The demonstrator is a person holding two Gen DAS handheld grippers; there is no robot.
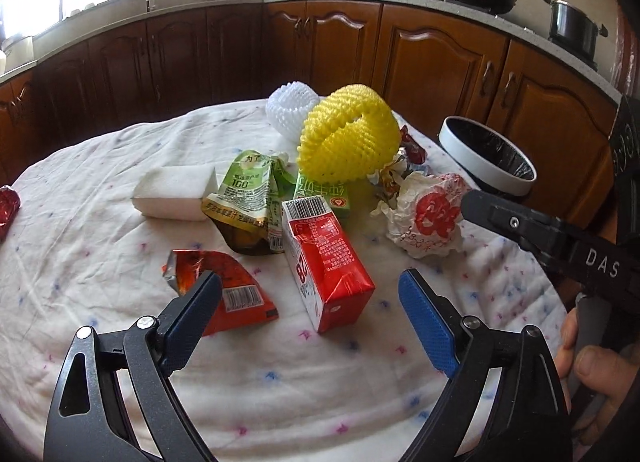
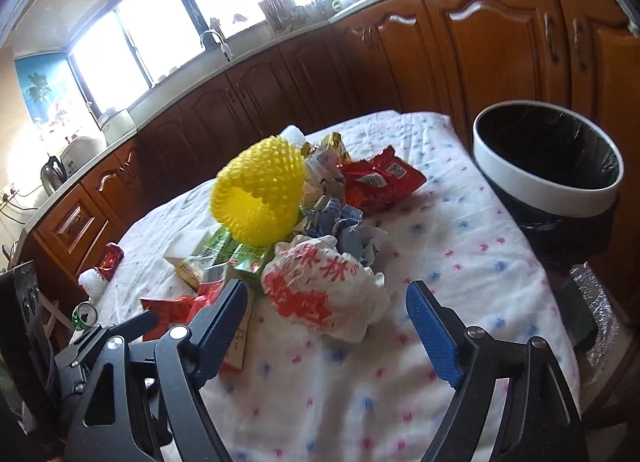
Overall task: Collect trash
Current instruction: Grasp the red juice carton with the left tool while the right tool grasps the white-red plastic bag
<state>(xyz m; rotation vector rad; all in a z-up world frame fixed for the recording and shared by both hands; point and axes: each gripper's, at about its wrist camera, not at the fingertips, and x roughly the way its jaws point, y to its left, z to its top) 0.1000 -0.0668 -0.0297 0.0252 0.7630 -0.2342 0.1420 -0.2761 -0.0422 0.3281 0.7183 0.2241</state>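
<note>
A pile of trash lies on a table with a white dotted cloth (image 1: 120,189). My left gripper (image 1: 310,314) is open, its fingers on either side of a red drink carton (image 1: 326,258). A torn orange wrapper (image 1: 224,286) lies by its left finger. My right gripper (image 2: 326,322) is open just in front of a crumpled white bag with red print (image 2: 320,294), which also shows in the left wrist view (image 1: 428,217). A yellow foam net (image 1: 348,137) (image 2: 258,193) tops the pile. A white-rimmed bin with a black liner (image 2: 548,165) (image 1: 488,157) stands at the table's right edge.
Also in the pile are a green juice pouch (image 1: 248,197), a white foam block (image 1: 172,191), a white foam net (image 1: 292,109), a red snack bag (image 2: 376,181) and crumpled paper (image 2: 340,221). A green can (image 2: 85,316) lies at the left edge. Wooden kitchen cabinets (image 1: 436,57) stand behind.
</note>
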